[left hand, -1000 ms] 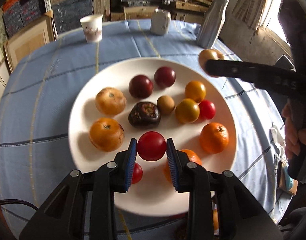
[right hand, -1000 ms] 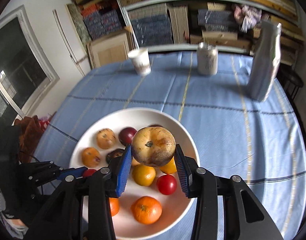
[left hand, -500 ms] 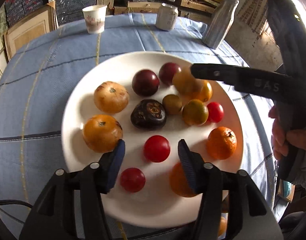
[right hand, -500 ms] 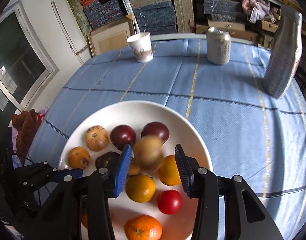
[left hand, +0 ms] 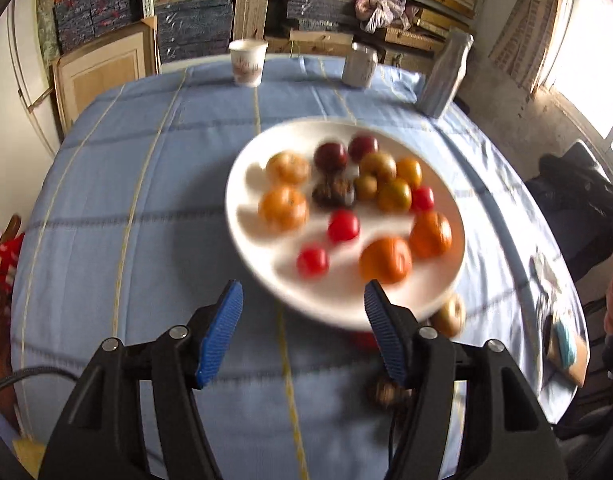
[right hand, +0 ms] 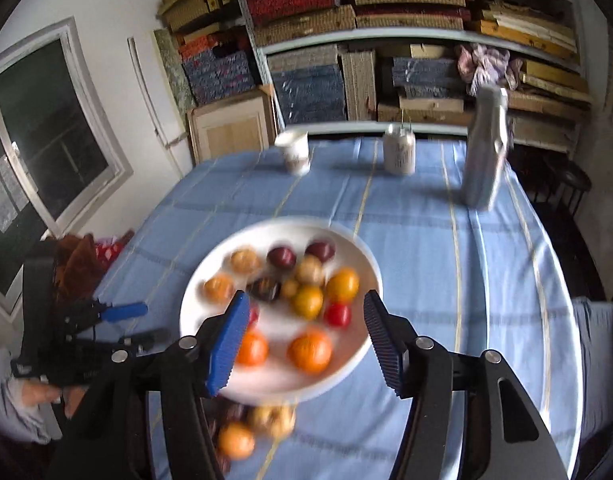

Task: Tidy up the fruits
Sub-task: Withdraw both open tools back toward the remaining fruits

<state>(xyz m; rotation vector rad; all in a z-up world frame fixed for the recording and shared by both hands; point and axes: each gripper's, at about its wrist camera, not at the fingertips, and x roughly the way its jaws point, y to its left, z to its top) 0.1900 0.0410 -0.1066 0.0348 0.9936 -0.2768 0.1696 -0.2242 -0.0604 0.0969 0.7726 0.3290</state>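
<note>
My left gripper [left hand: 302, 328] hangs over the blue tablecloth [left hand: 146, 200] just short of the plate's near rim, its jaws opening with nothing between them; the white plate [left hand: 346, 308] sits ahead and to the right, loaded with oranges, red tomatoes and dark plums, all blurred; further right, my right gripper [right hand: 304, 334] is above the plate's near edge, jaws also opening and empty. I judge both claws are between picks, each free for another fruit; loose fruit [right hand: 262, 428] lies on the cloth just below the plate, though I cannot count the pieces through the blur. Next I would lower one claw over a single loose fruit, straddle it cleanly, and squeeze gently, since round fruit rolls off the pads.
</note>
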